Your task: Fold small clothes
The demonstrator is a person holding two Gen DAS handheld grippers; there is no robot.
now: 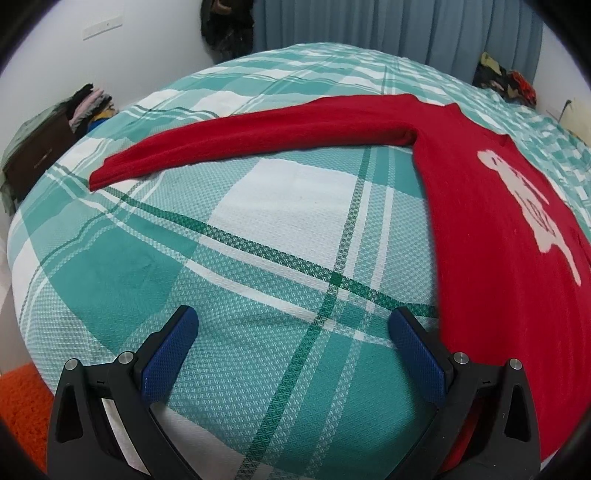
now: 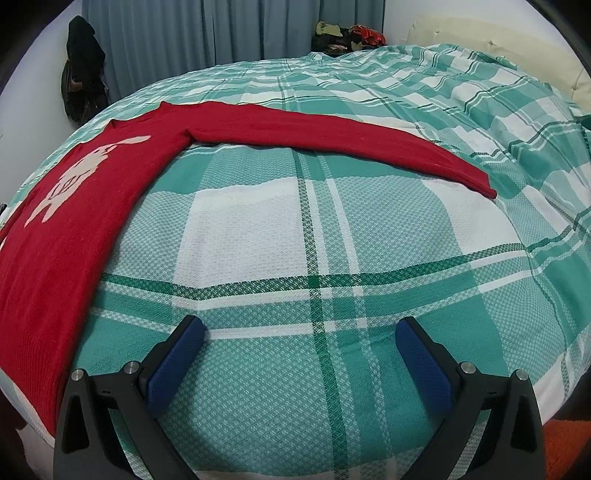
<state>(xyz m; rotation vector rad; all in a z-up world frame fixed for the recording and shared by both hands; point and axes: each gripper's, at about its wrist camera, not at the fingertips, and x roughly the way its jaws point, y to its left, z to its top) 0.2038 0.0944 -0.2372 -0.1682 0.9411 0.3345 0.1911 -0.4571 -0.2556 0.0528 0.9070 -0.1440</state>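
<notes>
Left wrist view shows the left gripper (image 1: 293, 325) with its jaws wide apart and nothing between them, hanging over the bed cover (image 1: 258, 240), which has a green and white check pattern. The blue pad of its right finger (image 1: 417, 354) is just beside the lower edge of the red sweater (image 1: 498, 258), which lies flat on the bed with a white figure on the chest. One long sleeve (image 1: 240, 144) stretches away to the left across the cover. Farther out, a pile of clothes (image 1: 90, 105) sits on dark furniture near the wall, and blue curtains (image 1: 406, 26) hang behind the bed. In the right wrist view the right gripper (image 2: 301, 332) also has its jaws apart and empty above the cover, and the sweater (image 2: 66, 240) lies to the left of it, not touching. The other sleeve (image 2: 332, 136) reaches to the right. An orange rug (image 2: 569, 446) is visible at the lower corner.
</notes>
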